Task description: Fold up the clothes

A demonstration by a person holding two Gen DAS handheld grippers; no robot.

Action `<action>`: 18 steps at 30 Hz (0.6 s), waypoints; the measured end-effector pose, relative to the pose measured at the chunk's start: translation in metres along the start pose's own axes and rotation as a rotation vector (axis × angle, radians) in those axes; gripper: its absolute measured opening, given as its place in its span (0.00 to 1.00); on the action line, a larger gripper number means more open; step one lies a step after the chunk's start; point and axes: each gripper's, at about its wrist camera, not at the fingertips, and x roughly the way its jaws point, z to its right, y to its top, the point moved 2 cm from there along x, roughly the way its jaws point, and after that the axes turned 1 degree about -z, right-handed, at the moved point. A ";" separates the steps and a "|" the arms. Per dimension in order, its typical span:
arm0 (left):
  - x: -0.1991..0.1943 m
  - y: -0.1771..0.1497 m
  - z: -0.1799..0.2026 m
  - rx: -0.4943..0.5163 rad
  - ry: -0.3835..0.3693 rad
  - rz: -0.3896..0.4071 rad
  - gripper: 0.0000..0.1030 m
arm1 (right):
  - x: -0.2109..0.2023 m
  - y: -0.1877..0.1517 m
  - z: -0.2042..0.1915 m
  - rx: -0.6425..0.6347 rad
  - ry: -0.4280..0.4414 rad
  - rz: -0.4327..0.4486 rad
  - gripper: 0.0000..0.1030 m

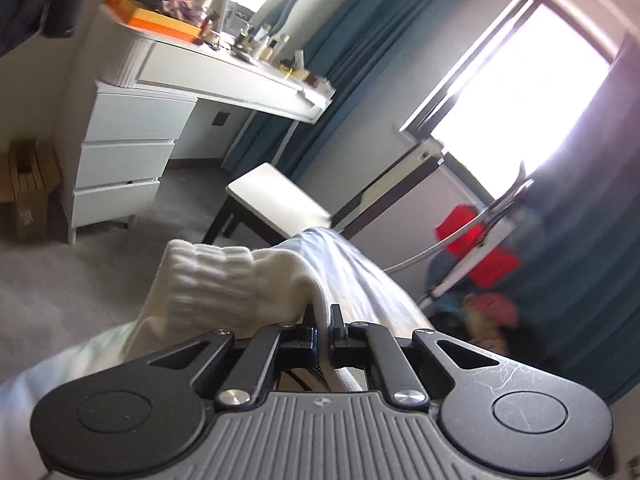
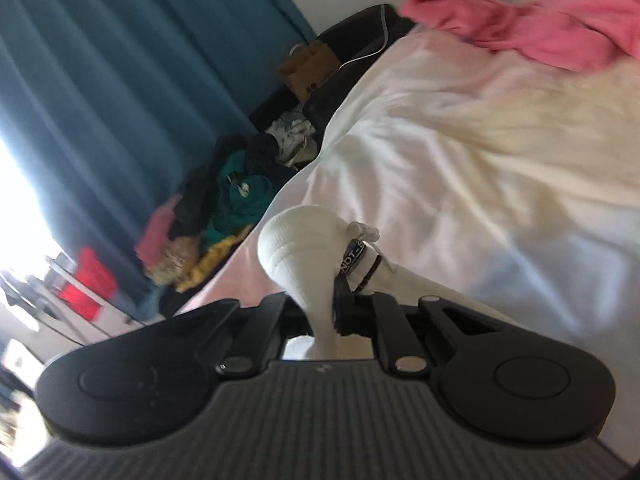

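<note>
My left gripper (image 1: 323, 314) is shut on the ribbed cuff end of a white sock (image 1: 216, 284), held above the white bed sheet (image 1: 360, 276). My right gripper (image 2: 326, 304) is shut on the other end of the white sock (image 2: 298, 240), which carries a black-and-white label (image 2: 354, 258) and a small plastic tag. It hangs over the bed's white cover (image 2: 460, 152). A pink garment (image 2: 532, 28) lies at the far side of the bed.
A white dresser (image 1: 124, 160) and cluttered vanity top (image 1: 224, 64) stand on the left, with a white stool (image 1: 276, 200) beside the bed. Teal curtains (image 2: 120, 80) flank a bright window (image 1: 520, 92). A pile of clothes (image 2: 216, 216) lies on the floor beside the bed.
</note>
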 end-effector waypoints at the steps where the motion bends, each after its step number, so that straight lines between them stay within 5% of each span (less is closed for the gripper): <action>1: 0.020 0.004 0.013 0.027 0.023 -0.003 0.05 | 0.021 -0.002 -0.012 -0.023 -0.015 -0.004 0.08; 10: 0.152 -0.008 0.042 0.118 0.199 -0.086 0.06 | 0.129 -0.024 -0.057 -0.178 -0.058 -0.008 0.08; 15: 0.153 -0.012 0.035 0.140 0.114 -0.088 0.20 | 0.133 -0.023 -0.057 -0.178 -0.035 -0.029 0.13; 18: 0.129 -0.012 0.023 0.135 0.064 -0.077 0.34 | 0.116 -0.015 -0.049 -0.174 0.009 -0.069 0.28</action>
